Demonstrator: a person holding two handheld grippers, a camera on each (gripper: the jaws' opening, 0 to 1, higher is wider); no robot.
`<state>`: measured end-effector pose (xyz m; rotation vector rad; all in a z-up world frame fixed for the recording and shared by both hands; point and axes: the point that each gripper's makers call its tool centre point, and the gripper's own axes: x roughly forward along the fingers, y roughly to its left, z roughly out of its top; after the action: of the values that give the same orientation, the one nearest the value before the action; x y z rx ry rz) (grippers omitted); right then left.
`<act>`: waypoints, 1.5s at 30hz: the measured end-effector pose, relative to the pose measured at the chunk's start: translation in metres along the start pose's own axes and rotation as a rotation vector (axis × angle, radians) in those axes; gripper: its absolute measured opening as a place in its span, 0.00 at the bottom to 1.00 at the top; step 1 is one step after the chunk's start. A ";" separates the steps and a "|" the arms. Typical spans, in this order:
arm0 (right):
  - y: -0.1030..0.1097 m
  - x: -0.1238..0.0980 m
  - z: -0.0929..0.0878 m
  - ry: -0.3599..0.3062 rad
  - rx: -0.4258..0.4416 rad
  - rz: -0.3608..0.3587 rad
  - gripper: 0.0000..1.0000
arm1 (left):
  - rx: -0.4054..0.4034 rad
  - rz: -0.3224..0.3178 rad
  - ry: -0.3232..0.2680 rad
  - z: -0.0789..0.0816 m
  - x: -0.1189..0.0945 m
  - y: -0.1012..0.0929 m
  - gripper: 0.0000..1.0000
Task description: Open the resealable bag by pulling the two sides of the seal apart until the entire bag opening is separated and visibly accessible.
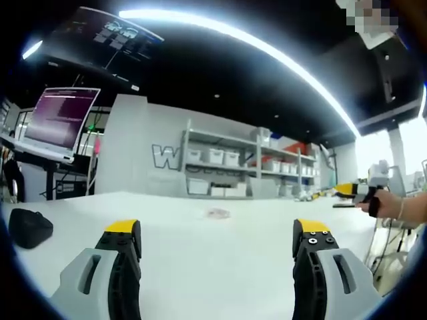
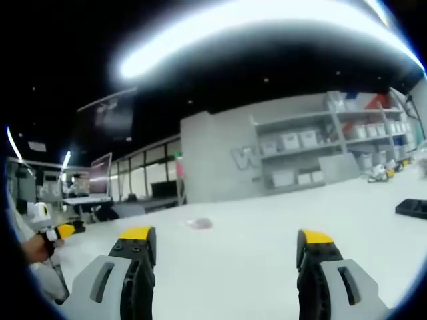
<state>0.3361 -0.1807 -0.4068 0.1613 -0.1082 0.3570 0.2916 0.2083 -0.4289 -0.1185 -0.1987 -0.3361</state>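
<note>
bag [image 1: 217, 213] | small, blurred | seal state unreadable

Bright ceiling strip light [image 2: 267, 27] glares — right gripper view blurred, edges bowed.

A broad stretch of bare white bench [image 1: 220, 267] lay open ahead of both grippers, with only a small resealable bag [image 1: 217, 213] near the frame's centre. A dark pouch [image 1: 28, 227] sat at the left gripper view's lower left; a flat black object [image 2: 411, 208] sat at the right gripper view's right edge.
</note>
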 end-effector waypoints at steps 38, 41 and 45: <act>0.005 -0.002 -0.022 0.040 -0.039 -0.026 0.88 | 0.059 0.039 0.036 -0.011 0.001 0.004 0.91; 0.004 -0.003 -0.022 0.038 -0.034 -0.028 0.88 | 0.057 0.041 0.034 -0.010 0.001 0.004 0.91; 0.004 -0.003 -0.023 0.043 -0.029 -0.022 0.88 | 0.068 0.039 0.046 -0.013 0.001 0.002 0.91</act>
<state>0.3333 -0.1737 -0.4292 0.1260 -0.0686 0.3365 0.2955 0.2080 -0.4412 -0.0473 -0.1620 -0.2930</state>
